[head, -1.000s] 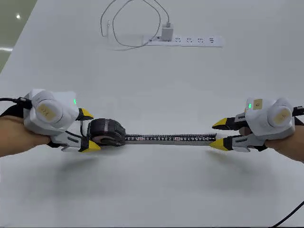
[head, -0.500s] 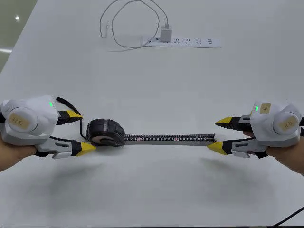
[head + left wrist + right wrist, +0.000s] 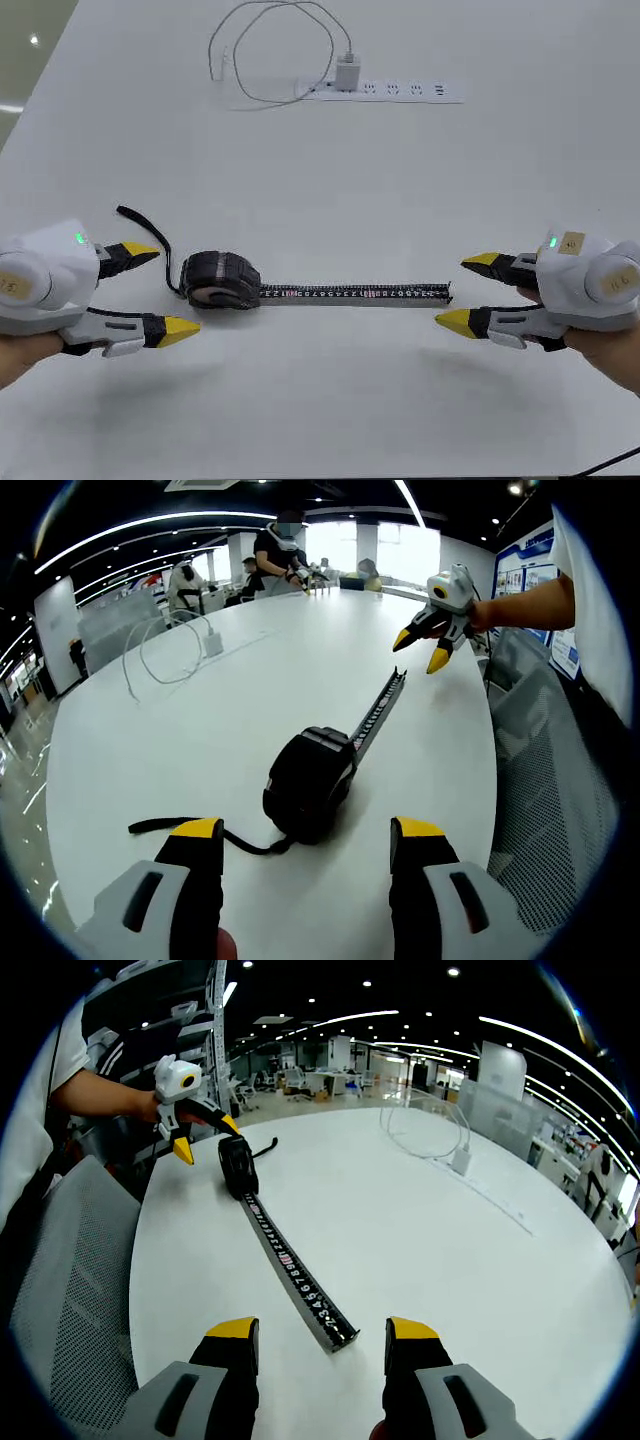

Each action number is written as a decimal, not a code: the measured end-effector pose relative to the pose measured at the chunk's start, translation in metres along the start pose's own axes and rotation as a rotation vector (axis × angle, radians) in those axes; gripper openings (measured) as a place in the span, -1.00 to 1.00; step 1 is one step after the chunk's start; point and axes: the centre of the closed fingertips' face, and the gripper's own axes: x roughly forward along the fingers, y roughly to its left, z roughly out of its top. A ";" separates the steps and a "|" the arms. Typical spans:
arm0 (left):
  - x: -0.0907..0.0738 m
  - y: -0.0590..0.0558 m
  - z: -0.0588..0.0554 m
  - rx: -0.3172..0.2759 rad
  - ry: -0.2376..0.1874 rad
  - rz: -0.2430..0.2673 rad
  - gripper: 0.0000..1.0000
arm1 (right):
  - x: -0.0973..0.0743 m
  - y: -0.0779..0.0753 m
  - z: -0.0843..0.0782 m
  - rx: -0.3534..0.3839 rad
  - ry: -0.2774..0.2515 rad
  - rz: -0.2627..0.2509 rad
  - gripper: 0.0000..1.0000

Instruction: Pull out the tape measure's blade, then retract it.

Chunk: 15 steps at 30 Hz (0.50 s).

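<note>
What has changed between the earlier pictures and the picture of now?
The left gripper let go of the tape measure and drew back to the left. The right gripper let go of the blade tip and drew back to the right. Both are open now. The tape measure stayed in place on the table, with its blade still extended.

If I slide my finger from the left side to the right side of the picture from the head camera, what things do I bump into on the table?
left gripper → tape measure case → pulled-out blade → right gripper
</note>
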 end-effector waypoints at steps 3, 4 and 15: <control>-0.004 -0.001 -0.001 -0.019 -0.016 0.017 0.33 | 0.000 0.001 -0.001 0.006 -0.001 -0.010 0.01; -0.005 -0.002 -0.002 -0.026 -0.015 0.020 0.34 | -0.001 0.002 -0.001 0.012 0.002 -0.018 0.04; -0.013 -0.015 -0.010 -0.080 -0.034 0.041 0.43 | -0.007 0.006 -0.005 0.050 -0.014 -0.050 0.27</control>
